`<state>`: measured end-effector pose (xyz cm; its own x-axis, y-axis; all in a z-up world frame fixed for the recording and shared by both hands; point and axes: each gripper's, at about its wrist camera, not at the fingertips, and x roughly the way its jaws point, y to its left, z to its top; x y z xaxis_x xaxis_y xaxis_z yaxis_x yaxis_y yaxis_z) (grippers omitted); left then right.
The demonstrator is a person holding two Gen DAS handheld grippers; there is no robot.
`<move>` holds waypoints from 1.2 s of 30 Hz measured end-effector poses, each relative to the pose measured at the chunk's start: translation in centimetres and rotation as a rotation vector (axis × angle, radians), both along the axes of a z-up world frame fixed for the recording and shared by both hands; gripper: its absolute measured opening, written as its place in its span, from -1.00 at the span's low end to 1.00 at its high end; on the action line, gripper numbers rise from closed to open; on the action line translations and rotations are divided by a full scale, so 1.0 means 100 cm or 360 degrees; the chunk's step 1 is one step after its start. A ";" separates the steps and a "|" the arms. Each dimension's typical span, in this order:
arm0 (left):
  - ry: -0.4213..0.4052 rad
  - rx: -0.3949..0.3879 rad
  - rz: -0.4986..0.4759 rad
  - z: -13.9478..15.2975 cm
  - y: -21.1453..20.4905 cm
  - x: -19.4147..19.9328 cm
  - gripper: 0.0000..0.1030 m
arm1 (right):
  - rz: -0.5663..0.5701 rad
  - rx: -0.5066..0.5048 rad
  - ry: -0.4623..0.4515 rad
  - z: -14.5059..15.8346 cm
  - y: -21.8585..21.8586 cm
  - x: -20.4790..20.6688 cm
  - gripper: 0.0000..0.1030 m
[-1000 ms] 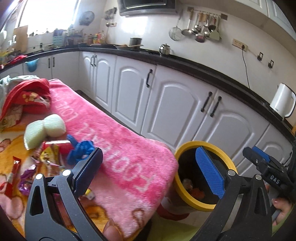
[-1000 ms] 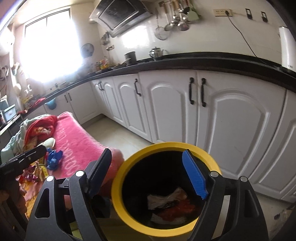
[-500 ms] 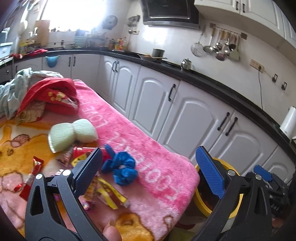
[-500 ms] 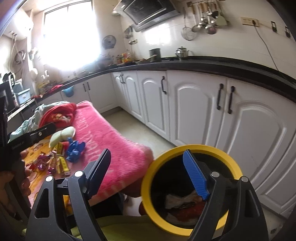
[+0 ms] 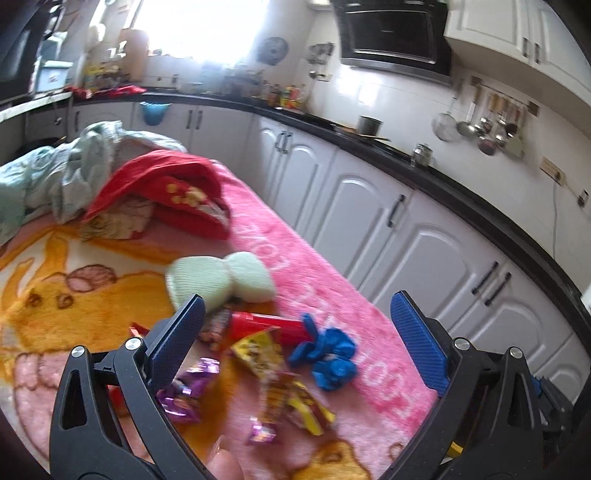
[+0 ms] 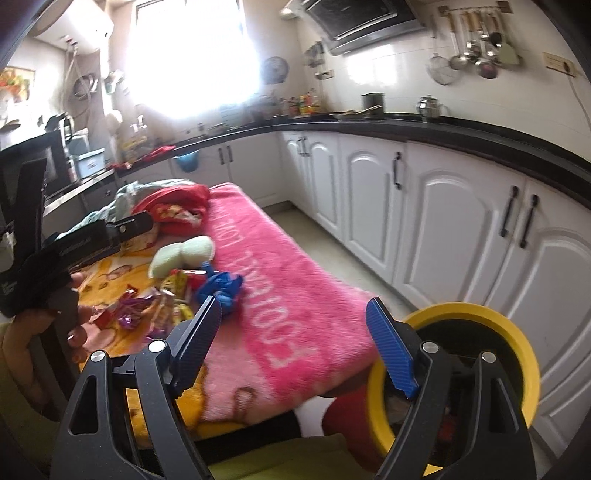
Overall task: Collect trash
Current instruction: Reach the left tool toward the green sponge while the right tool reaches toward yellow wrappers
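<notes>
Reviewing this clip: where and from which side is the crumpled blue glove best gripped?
Grip the blue glove across its bunched middle, coming down from above. It lies as a soft, raised wad on the pink blanket, clear on its right, while wrappers crowd its left.

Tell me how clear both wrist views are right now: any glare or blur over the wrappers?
Left wrist: window blown out white, wrappers smeared by motion blur, cabinets bowed by the fisheye. Right wrist: window glare washes out the far counter, blanket lettering slightly blurred, yellow bin rim fairly sharp.
</notes>
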<state>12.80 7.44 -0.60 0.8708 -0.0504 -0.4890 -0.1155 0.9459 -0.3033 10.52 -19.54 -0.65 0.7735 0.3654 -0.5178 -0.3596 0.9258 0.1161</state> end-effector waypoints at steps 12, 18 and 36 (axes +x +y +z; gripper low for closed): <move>0.0086 -0.0080 0.0186 -0.011 0.065 0.007 0.79 | 0.0268 -0.0055 0.0107 -0.013 0.071 0.017 0.51; 0.0222 -0.0098 0.0178 -0.022 0.089 0.036 0.79 | 0.0400 -0.0110 0.0242 -0.037 0.099 0.030 0.32; 0.0682 -0.0401 0.0083 -0.079 0.120 0.130 0.79 | 0.0591 -0.0139 0.0535 -0.092 0.144 0.066 0.01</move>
<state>25.82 19.45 -8.49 0.5989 -0.1747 -0.7815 -0.3249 0.8390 -0.4365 17.07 -5.16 -9.86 0.3846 0.5285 -0.7568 -0.6226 0.7538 0.2100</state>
